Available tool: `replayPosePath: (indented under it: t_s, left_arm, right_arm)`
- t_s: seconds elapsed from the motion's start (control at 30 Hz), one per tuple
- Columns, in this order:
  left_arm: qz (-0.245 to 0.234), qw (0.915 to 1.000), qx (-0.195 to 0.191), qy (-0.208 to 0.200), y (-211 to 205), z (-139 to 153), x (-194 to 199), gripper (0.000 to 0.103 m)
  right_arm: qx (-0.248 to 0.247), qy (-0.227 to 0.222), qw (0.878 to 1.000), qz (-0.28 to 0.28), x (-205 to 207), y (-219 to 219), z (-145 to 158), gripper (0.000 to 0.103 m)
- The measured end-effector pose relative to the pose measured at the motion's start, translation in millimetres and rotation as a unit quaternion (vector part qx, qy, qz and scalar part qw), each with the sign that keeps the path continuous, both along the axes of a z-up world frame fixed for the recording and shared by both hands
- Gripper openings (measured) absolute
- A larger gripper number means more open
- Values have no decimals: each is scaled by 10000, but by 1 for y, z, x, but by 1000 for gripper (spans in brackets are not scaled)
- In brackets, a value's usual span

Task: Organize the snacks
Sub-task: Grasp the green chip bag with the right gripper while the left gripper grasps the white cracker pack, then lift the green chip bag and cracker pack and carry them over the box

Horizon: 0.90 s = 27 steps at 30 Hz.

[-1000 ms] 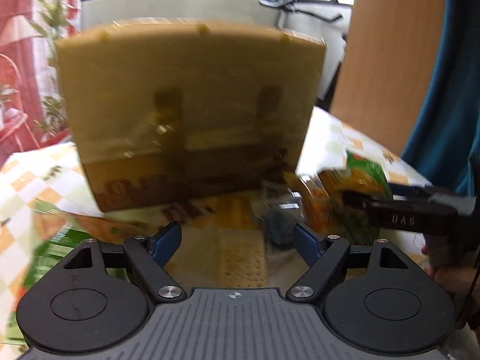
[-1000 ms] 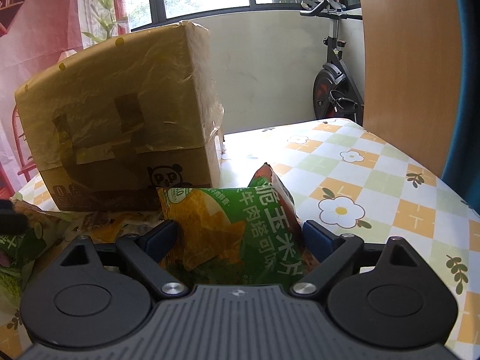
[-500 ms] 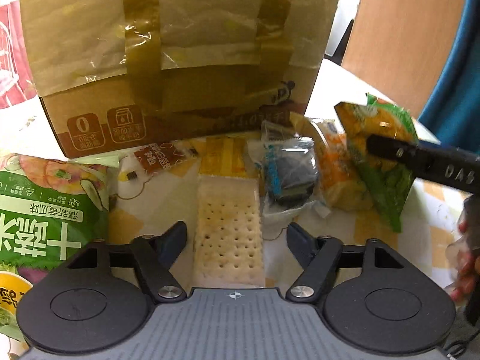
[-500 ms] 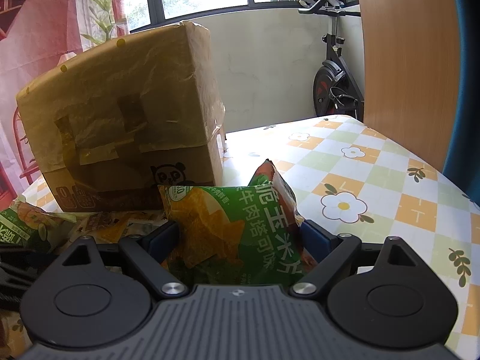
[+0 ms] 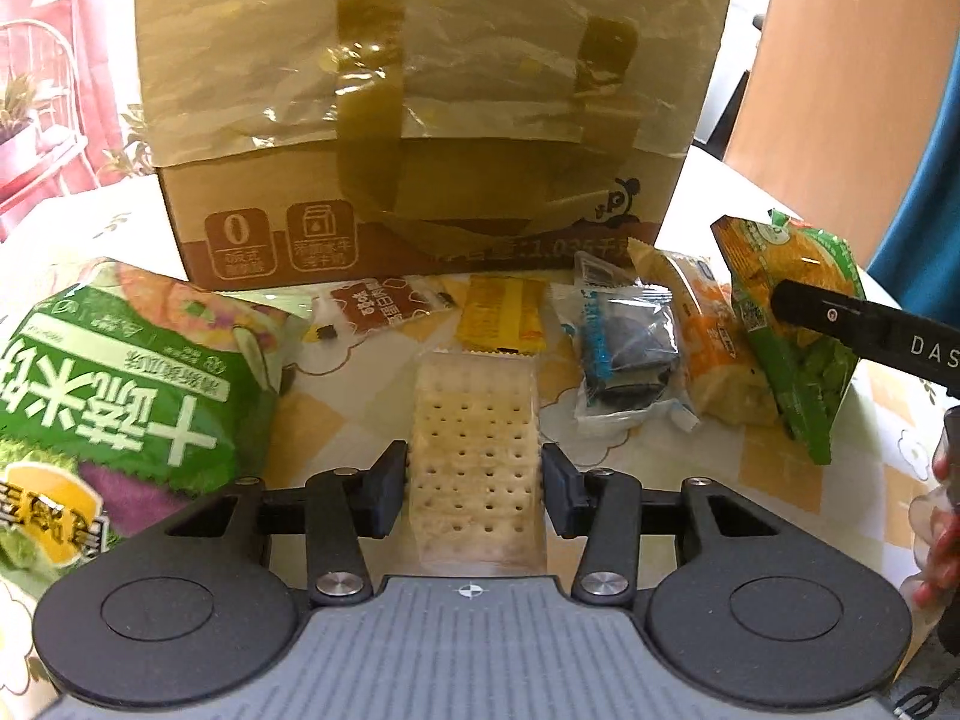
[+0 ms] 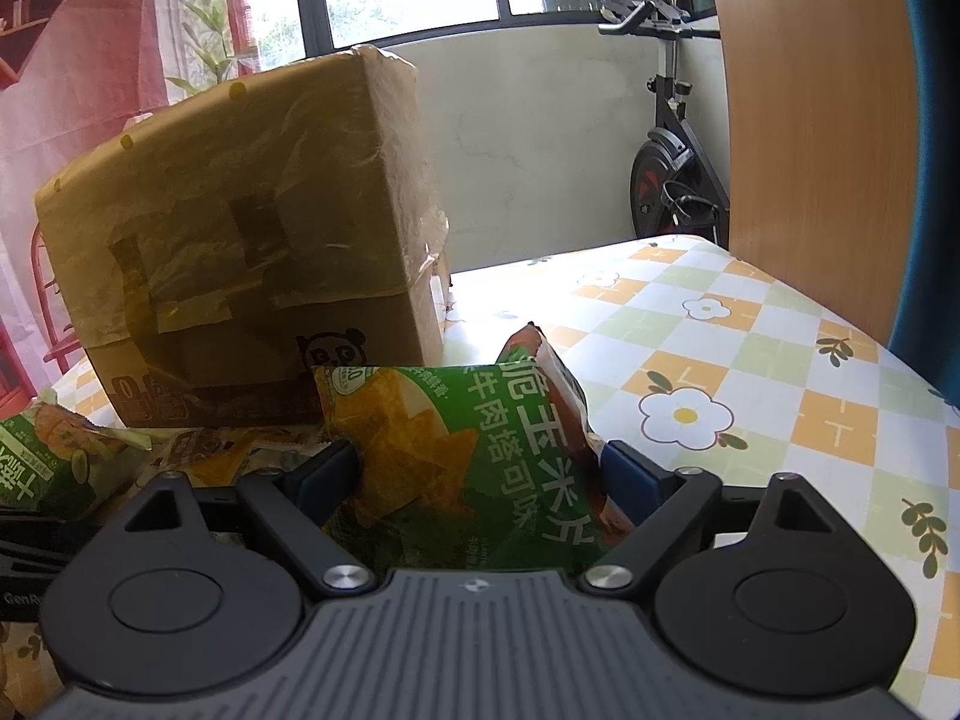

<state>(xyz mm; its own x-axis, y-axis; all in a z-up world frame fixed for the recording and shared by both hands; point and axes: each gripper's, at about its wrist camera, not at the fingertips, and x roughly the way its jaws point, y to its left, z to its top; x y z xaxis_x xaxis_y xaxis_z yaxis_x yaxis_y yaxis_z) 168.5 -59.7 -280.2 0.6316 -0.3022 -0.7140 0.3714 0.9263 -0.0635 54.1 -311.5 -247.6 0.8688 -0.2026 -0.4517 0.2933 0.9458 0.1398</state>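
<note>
My left gripper (image 5: 474,483) has its jaws at both sides of a clear-wrapped cracker pack (image 5: 477,450) lying flat on the table; the pads touch or nearly touch it. My right gripper (image 6: 480,474) is shut on a green corn-chip bag (image 6: 474,468) and holds it upright; that bag also shows at the right of the left wrist view (image 5: 792,324). A taped cardboard box (image 5: 420,114) stands behind the snacks and also shows in the right wrist view (image 6: 240,258).
A big green snack bag (image 5: 120,396) lies at left. Small packets lie before the box: brown (image 5: 378,309), yellow (image 5: 501,318), dark-blue clear (image 5: 624,348), orange bread (image 5: 714,348). The flowered tablecloth (image 6: 750,360) stretches right. A wooden panel (image 6: 810,90) and an exercise bike (image 6: 672,168) stand behind.
My left gripper came down and forward from the box face to the table and narrowed around the cracker pack. The right gripper holds the chip bag almost still.
</note>
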Motion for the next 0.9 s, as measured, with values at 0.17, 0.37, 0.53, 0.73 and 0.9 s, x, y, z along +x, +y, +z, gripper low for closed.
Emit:
replayPosePath:
  t_s: [0.17,0.37,0.53,0.73,0.9]
  left_arm:
    - [9,9999,-94,-136,6,8,-7,49]
    - [-101,9993,-174,-316,4,18,-19,49]
    - [-133,9988,-233,-410,5,25,-28,49]
    - [-58,9984,-309,-467,10,30,-33,49]
    - [0,9983,-349,-469,15,33,-37,49]
  right_arm:
    - [124,-136,9998,-14,-6,-2,2,80]
    - [15,-283,9996,59,-10,7,13,76]
    - [2,-349,9993,110,-14,11,20,74]
    - [62,-219,9988,438,-13,20,24,73]
    - [-402,-17,9976,558,-10,39,23,79]
